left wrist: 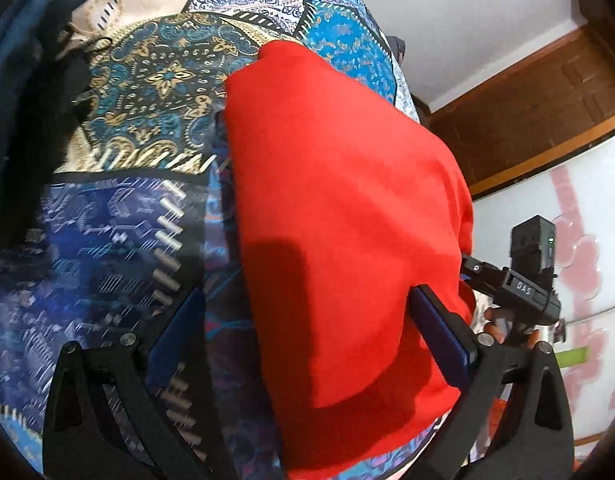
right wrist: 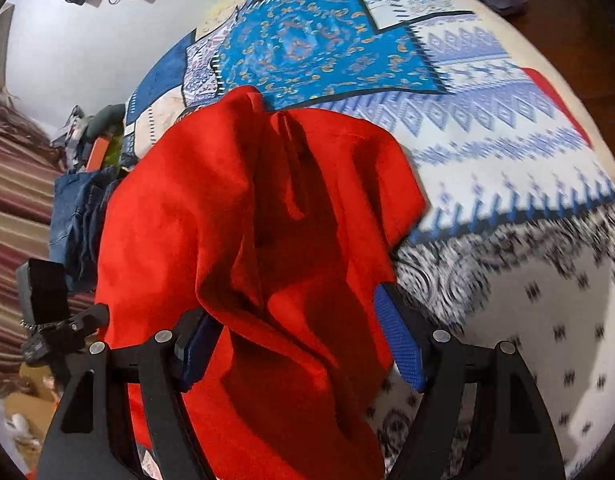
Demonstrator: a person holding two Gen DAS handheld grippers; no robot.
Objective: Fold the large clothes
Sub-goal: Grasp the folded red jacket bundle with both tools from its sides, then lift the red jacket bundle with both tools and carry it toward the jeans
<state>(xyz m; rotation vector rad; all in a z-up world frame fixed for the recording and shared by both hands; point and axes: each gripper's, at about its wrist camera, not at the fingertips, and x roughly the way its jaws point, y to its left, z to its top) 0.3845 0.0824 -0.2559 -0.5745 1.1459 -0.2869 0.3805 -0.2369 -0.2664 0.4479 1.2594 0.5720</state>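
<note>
Red garment (right wrist: pixel 243 216) drapes between both grippers' parted jaws on the patterned bedspread (right wrist: pixel 487 152), jeans (right wrist: pixel 79 216) heaped beside.

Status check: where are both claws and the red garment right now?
Both claws open, left claw and right claw straddling the red garment. Garment rumpled on the patterned bedspread. Jeans heaped at its far side.
</note>
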